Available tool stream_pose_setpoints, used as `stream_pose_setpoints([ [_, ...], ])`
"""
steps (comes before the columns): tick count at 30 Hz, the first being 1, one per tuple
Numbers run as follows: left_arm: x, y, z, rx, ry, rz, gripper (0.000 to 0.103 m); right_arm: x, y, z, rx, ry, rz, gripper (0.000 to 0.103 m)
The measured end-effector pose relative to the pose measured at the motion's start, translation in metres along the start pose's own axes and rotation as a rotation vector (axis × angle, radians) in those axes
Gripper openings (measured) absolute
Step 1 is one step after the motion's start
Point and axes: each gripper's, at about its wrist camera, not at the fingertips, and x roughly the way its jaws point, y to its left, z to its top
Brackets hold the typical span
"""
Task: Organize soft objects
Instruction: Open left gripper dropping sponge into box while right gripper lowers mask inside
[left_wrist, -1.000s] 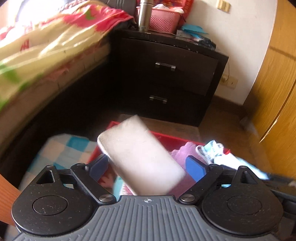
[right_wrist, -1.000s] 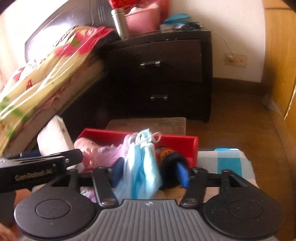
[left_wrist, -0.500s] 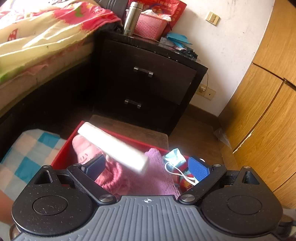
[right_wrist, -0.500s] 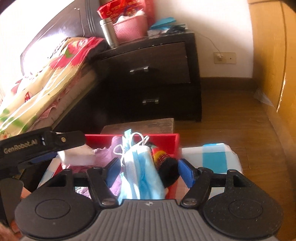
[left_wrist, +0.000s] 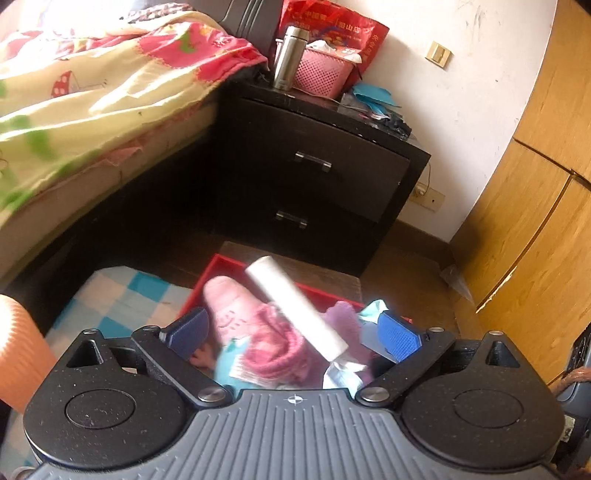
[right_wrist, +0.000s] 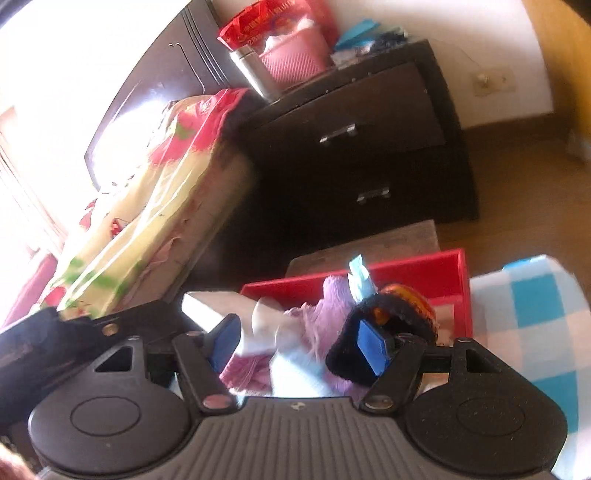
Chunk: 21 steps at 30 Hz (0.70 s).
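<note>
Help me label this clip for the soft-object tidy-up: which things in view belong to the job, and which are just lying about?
Part of the job:
- red bin
- white tissue pack
- pink knitted item
- purple cloth
- blue face masks
- black and orange plush item

Just lying about:
- steel flask
- pink basket
- nightstand
- floral quilt
- checked blanket

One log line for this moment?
left claw: open, empty | white pack: over red bin | right claw: open
</note>
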Motion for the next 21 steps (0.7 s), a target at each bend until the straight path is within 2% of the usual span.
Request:
stream_pose_setpoints([
  [5, -0.009, 0.007, -0.002, -0.017, 0.010, 0.002, 0.094, -0.015, 0.003, -0.006, -0.074, -0.055, -0.122, 0.047],
  [10, -0.027, -0.001, -0.012, 0.019, 0.026, -0.003, 0.094, -0.042, 0.013, -0.010, -0.171, -0.040, -0.169, 0.048],
  [13, -0.032, -0.004, -0.021, 0.046, 0.046, 0.005, 0.095, -0.055, 0.020, -0.033, -0.197, 0.047, -0.107, 0.048],
  [15, -0.034, -0.004, -0.024, 0.057, 0.053, 0.003, 0.095, -0.053, 0.030, -0.058, -0.236, 0.164, -0.063, 0.048],
  [19, -0.038, 0.004, -0.025, 0.010, 0.057, -0.022, 0.094, -0.012, 0.033, -0.101, -0.231, 0.338, -0.115, 0.048],
  [20, -0.038, 0.006, -0.026, 0.011, 0.061, -0.023, 0.094, 0.002, 0.030, -0.107, -0.210, 0.368, -0.119, 0.046],
  [21, -0.039, 0.007, -0.027, 0.025, 0.062, -0.019, 0.094, 0.014, 0.026, -0.111, -0.178, 0.379, -0.118, 0.033],
])
